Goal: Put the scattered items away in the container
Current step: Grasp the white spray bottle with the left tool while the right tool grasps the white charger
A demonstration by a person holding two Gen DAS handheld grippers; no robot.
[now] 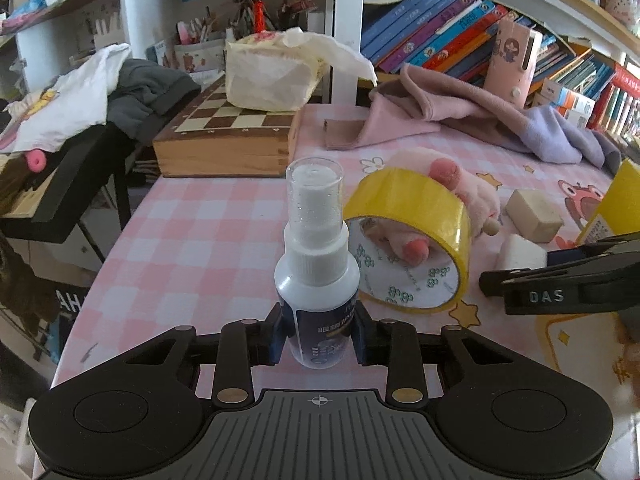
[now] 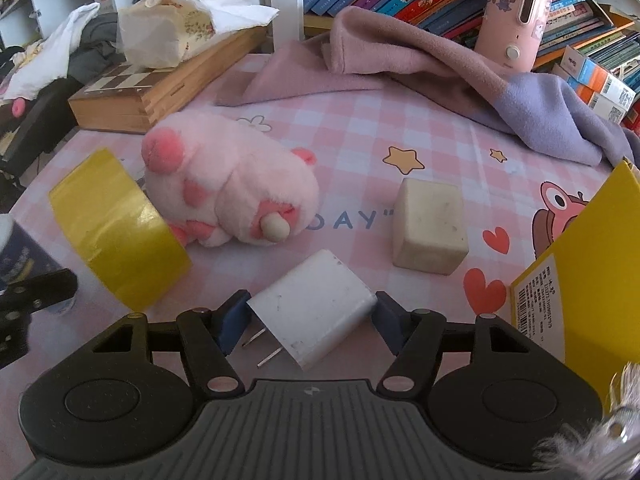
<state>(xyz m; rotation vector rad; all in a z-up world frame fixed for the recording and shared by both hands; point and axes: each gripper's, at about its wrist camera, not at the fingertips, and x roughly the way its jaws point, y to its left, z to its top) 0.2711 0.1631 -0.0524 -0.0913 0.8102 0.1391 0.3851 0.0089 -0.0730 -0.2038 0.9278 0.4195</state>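
Left tool (image 1: 319,338): closed on the spray bottle (image 1: 317,272), a blue pad pressed to each side of its lower body; the bottle stands upright between the fingers, clear cap on top.
Right tool (image 2: 308,320): blue pads against two opposite sides of the white charger (image 2: 314,308), gripping it; the charger lies tilted across the gap, its two metal prongs pointing back toward the tool body.
Worktop (image 2: 360,120): pink checked cloth printed with stars and hearts; its near-left edge curves away just left of the left tool, with a dark drop beyond it.
Yellow tape roll (image 1: 408,240): on edge just right of the bottle, leaning on the pink plush toy (image 2: 228,184) behind it; close to the bottle but apart from it.
Cream block (image 2: 430,226): beyond the charger and to its right, apart from it, with bare cloth between.
Yellow box (image 2: 580,264): at the right edge of the right wrist view, wall upright, near the right tool's right finger.
Open room: a bare strip of cloth runs left of the bottle toward the chessboard box (image 1: 228,136); the middle is crowded by tape, plush and block.
Far edge: chessboard box at far left carrying a tissue pack (image 1: 272,72); a crumpled pink and lilac blanket (image 2: 420,52) along the back; books (image 1: 440,24) on the shelf behind it.
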